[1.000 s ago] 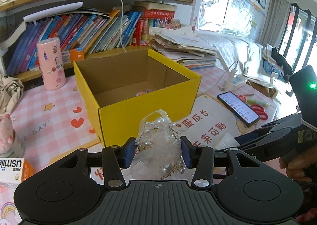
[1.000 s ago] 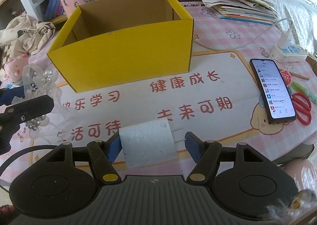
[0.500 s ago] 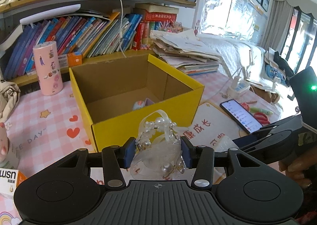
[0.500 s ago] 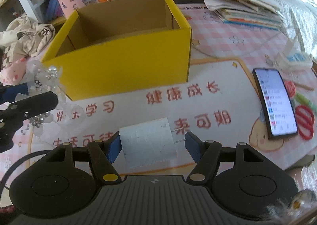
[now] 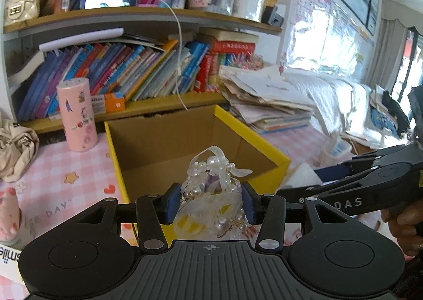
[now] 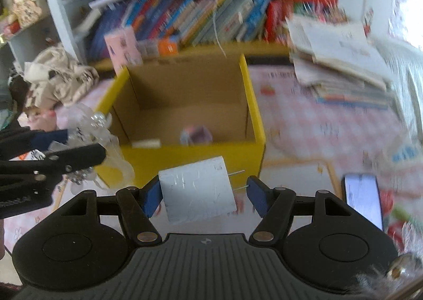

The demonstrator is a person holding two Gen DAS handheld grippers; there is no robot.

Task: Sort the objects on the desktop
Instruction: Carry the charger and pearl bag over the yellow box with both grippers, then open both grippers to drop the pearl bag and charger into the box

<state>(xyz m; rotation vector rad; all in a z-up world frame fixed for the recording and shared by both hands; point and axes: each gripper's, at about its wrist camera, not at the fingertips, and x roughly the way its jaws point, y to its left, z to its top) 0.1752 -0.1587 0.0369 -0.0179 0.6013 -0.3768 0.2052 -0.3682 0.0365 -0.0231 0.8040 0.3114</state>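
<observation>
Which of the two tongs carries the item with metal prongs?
The right tongs: their white charger plug shows two prongs, while the left tongs grip a pearl ribbon ornament.

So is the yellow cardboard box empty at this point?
Not empty. The yellow cardboard box is open-topped, with a small pinkish-purple object and a pale flat piece on its floor.

Two-tier wooden bookshelf (image 5: 137, 108) against the wall — crammed with colourful books. Pink checked tablecloth (image 5: 60, 167) covers the desk. Bright daylit window (image 5: 327, 35) at right — grey curtain (image 5: 380, 54) beside it.
</observation>
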